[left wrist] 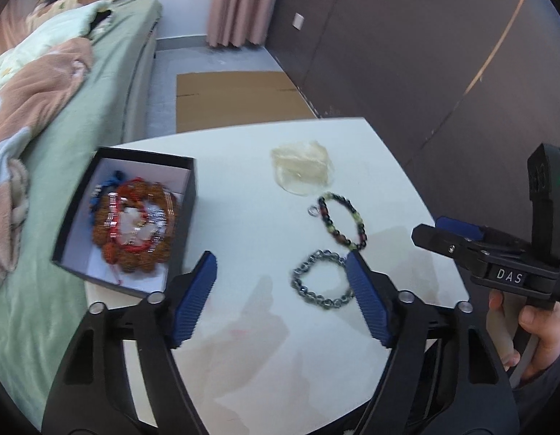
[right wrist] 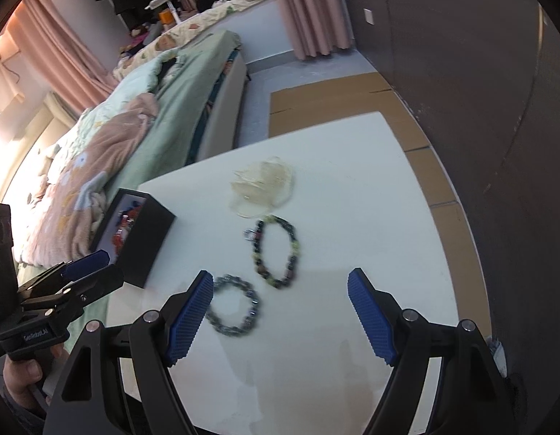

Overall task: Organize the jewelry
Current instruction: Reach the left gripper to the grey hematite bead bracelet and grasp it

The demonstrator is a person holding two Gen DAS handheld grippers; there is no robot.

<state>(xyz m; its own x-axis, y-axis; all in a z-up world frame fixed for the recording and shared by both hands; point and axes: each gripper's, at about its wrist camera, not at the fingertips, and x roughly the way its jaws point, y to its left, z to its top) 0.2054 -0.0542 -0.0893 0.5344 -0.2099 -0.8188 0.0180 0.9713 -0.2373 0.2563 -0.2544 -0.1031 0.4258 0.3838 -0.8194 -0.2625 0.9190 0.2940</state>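
Observation:
A black box [left wrist: 187,195] with a white inside holds several red, brown and blue bead bracelets [left wrist: 135,224]; it also shows in the right wrist view [right wrist: 146,243]. On the white table [left wrist: 243,217] lie a silver-grey bead bracelet [left wrist: 320,279] [right wrist: 236,308] and a dark multicoloured bead bracelet [left wrist: 343,223] [right wrist: 278,250]. My left gripper [left wrist: 281,264] is open and empty above the table, between box and silver bracelet. My right gripper [right wrist: 280,282] is open and empty, hovering near both loose bracelets.
A crumpled clear plastic bag [left wrist: 301,170] [right wrist: 262,188] lies behind the bracelets. A bed with green bedding [left wrist: 80,116] stands left of the table. Flat cardboard [left wrist: 236,98] lies on the floor behind. A dark wall [left wrist: 425,54] runs along the right.

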